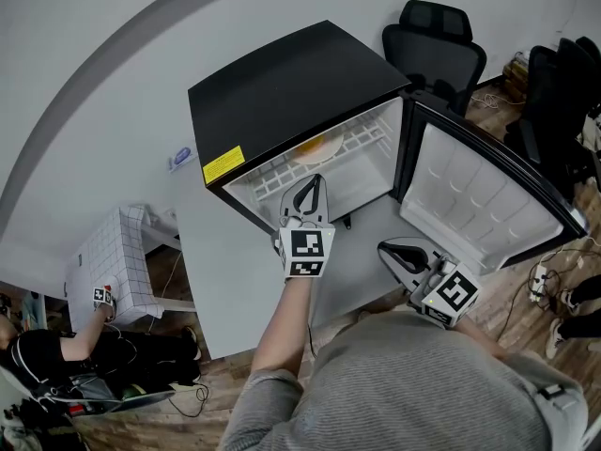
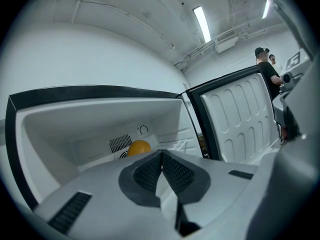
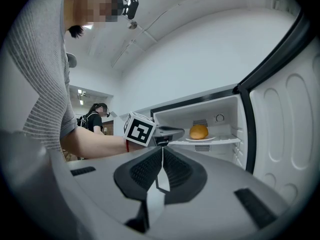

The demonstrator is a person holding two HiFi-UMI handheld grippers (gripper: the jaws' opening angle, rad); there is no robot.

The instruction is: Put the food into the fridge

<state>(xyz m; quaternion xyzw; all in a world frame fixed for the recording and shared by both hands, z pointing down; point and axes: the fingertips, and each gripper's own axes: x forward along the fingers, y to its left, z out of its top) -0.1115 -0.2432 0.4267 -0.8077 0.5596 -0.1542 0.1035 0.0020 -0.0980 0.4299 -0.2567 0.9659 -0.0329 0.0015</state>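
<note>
A small black fridge (image 1: 282,92) stands open on the grey table (image 1: 216,271), its door (image 1: 479,195) swung out to the right. Inside, an orange bun (image 1: 315,146) lies on a white plate (image 3: 200,139) on the wire shelf; the same bun (image 2: 139,147) shows at the back in the left gripper view and again (image 3: 199,131) in the right gripper view. My left gripper (image 1: 315,181) is just in front of the fridge opening, shut with nothing in it (image 2: 161,156). My right gripper (image 1: 383,247) hangs nearer the table's front edge, also shut and empty (image 3: 162,151).
Black office chairs (image 1: 437,40) stand behind the fridge at the right. A white gridded box (image 1: 117,261) sits left of the table, with a person (image 1: 56,355) crouched beside it. A power strip (image 1: 540,275) with cables lies on the wooden floor at the right.
</note>
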